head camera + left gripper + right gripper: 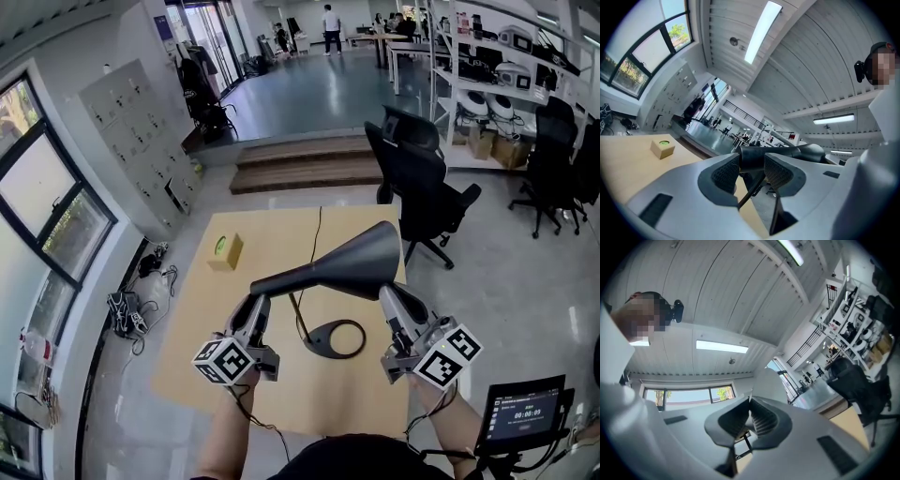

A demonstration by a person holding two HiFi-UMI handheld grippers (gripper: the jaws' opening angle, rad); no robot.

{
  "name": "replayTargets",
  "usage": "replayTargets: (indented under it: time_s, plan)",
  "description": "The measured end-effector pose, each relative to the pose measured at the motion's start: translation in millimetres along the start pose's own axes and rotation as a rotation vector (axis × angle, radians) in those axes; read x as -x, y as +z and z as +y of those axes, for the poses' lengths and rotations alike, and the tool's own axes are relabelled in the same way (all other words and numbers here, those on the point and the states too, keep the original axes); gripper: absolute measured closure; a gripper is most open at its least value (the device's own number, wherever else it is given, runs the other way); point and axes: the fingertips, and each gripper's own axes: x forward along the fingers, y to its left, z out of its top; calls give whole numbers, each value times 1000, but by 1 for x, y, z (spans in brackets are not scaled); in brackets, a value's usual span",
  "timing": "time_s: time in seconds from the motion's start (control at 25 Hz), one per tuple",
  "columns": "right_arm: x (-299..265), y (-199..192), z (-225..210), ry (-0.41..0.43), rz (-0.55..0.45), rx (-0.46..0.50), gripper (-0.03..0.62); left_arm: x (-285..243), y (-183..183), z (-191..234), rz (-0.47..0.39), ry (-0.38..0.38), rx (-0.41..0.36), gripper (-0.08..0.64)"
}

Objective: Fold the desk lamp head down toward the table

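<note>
We see the lamp head (352,262), a dark cone, lying nearly level above the surface (281,398), with its wide mouth to the right and its narrow neck to the left. Its thin stem (297,314) slants down to the lamp base (317,342), a flat black plate with a round opening. The base rests on the surface just below the head.

The left tongs (259,302) are clamped on the narrow neck. In the left gripper view both dark pads (725,172) press against the black tube and stand fairly wide around it. The right tongs (390,292) meet the lower edge of the wide mouth. In the right gripper view their pads (761,420) stand narrow, almost together, pinching a thin pale edge of the lamp head.

A dark cord (316,234) runs from under the lamp across the surface toward its far edge. Well to the left sits a small wooden box (226,251) with a green round top. Beyond the surface we see a black office chair (422,187) and wooden steps (305,161). A small screen (525,412) stands at the lower right.
</note>
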Motion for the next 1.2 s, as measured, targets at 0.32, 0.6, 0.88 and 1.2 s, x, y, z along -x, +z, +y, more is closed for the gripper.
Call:
replayTargets:
  time_s: [0.32, 0.6, 0.88, 1.2]
  plan:
    - [6, -11, -3, 3, 5, -35, 575, 5, 2, 2, -7, 30, -10, 388]
    - [10, -22, -6, -12, 13, -67, 575, 10, 9, 2, -7, 44, -45, 388]
    - [13, -30, -11, -26, 9, -100, 575, 10, 14, 3, 1, 60, -61, 388]
    - [20, -33, -20, -36, 7, -129, 575, 7, 13, -3, 9, 62, -78, 388]
